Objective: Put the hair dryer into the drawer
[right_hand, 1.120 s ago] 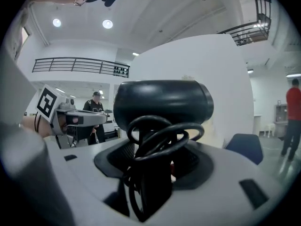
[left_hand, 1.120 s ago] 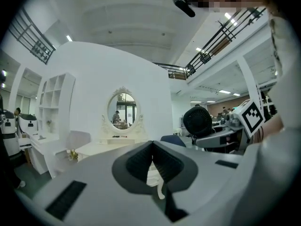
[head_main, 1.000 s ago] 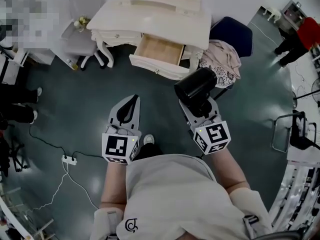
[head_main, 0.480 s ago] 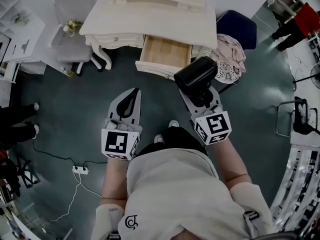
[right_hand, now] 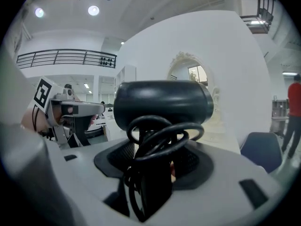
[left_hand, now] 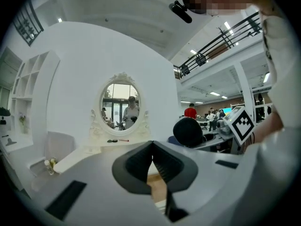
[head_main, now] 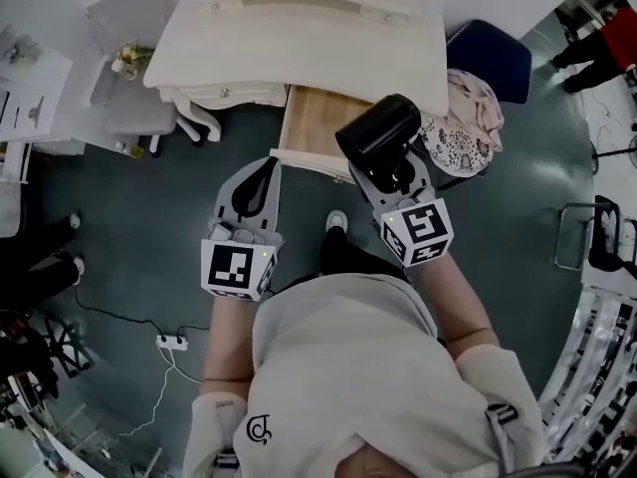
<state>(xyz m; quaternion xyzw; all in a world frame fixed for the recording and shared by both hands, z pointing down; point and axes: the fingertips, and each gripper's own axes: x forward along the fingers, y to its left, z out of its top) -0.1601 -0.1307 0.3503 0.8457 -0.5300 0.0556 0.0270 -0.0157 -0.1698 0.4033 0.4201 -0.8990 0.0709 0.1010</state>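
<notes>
Holding the hair dryer (head_main: 378, 137) in the right claw (head_main: 396, 174), left claw (head_main: 265, 170) closed empty, near the open drawer (head_main: 307, 127); stowing yet to come.

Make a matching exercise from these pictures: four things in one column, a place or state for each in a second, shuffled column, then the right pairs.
Things
1 hair dryer
2 drawer
3 left gripper
4 power strip

Place or state
A lying on the floor
B shut, nothing in it
C pulled open
D held by the right gripper

Pairs: 1-D, 2-C, 3-B, 4-A
</notes>
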